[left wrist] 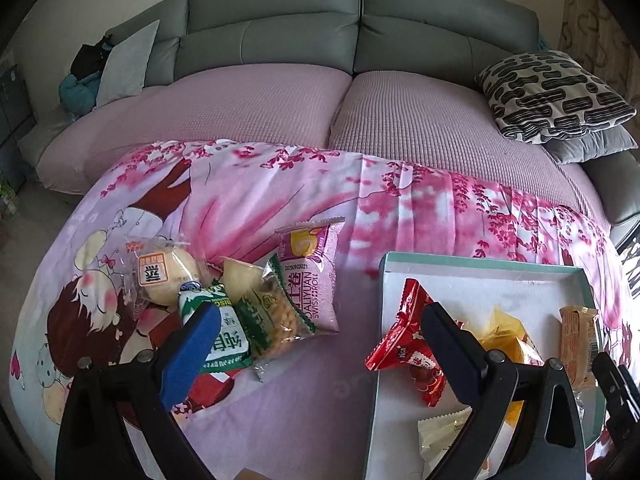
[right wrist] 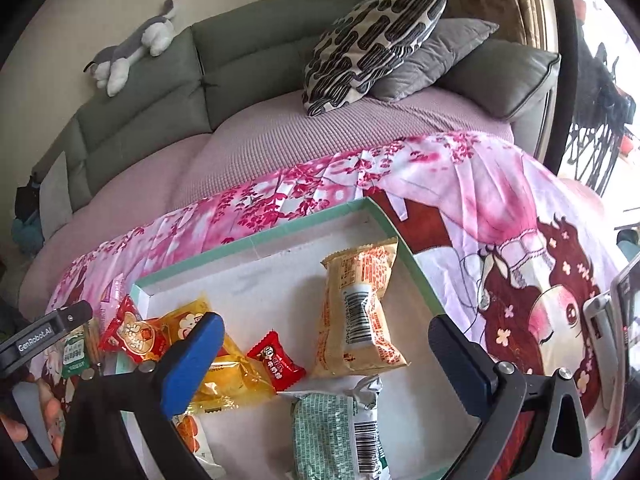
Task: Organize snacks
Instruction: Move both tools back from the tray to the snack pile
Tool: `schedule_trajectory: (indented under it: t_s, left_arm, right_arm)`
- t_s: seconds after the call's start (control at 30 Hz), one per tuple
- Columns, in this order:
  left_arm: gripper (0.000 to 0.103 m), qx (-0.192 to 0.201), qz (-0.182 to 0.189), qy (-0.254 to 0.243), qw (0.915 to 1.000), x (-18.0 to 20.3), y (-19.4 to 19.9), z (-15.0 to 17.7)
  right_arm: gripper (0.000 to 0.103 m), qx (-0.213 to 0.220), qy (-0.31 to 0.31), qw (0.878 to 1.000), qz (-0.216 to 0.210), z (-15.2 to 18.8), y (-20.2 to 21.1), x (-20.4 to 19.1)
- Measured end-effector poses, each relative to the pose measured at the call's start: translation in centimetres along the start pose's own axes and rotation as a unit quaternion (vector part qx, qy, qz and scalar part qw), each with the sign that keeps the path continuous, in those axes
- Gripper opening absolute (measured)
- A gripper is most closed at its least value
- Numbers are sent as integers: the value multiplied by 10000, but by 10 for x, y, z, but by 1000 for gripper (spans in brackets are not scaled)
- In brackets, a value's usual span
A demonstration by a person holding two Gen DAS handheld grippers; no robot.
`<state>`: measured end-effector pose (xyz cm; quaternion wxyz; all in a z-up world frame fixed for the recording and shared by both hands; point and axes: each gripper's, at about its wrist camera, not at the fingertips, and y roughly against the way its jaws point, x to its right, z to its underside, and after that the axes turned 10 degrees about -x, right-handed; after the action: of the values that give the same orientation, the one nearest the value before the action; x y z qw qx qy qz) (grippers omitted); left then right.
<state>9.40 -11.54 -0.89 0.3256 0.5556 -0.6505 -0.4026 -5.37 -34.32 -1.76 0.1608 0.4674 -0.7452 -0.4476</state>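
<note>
A shallow box with a teal rim (left wrist: pixel 480 262) (right wrist: pixel 256 236) lies on a pink cartoon cloth and holds several snacks: a red packet (left wrist: pixel 404 336), yellow packets (right wrist: pixel 236 376), a small red candy (right wrist: pixel 276 360), a tan packet (right wrist: pixel 360 320) and a green-white packet (right wrist: pixel 340 436). Left of the box lies a loose pile: a pink Swiss-roll pack (left wrist: pixel 310 280), a green peanut pack (left wrist: pixel 276 320), a green-white biscuit pack (left wrist: pixel 226 336) and a wrapped bun (left wrist: pixel 164 280). My left gripper (left wrist: pixel 320 340) is open and empty, between pile and box. My right gripper (right wrist: pixel 324 356) is open and empty above the box.
The cloth (left wrist: pixel 420 208) covers a table in front of a grey sofa with a mauve seat cover (left wrist: pixel 260 108). A patterned cushion (left wrist: pixel 552 92) and a grey one lie at the sofa's right end. A plush toy (right wrist: pixel 132 48) lies on the backrest.
</note>
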Motion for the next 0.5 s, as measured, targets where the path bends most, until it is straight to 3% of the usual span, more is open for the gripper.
schedule_trajectory:
  t_s: [0.5]
  left_arm:
    - [100, -63, -45, 405, 9992, -48, 10, 6]
  right_arm:
    - [103, 143, 380, 9992, -59, -1, 10, -40]
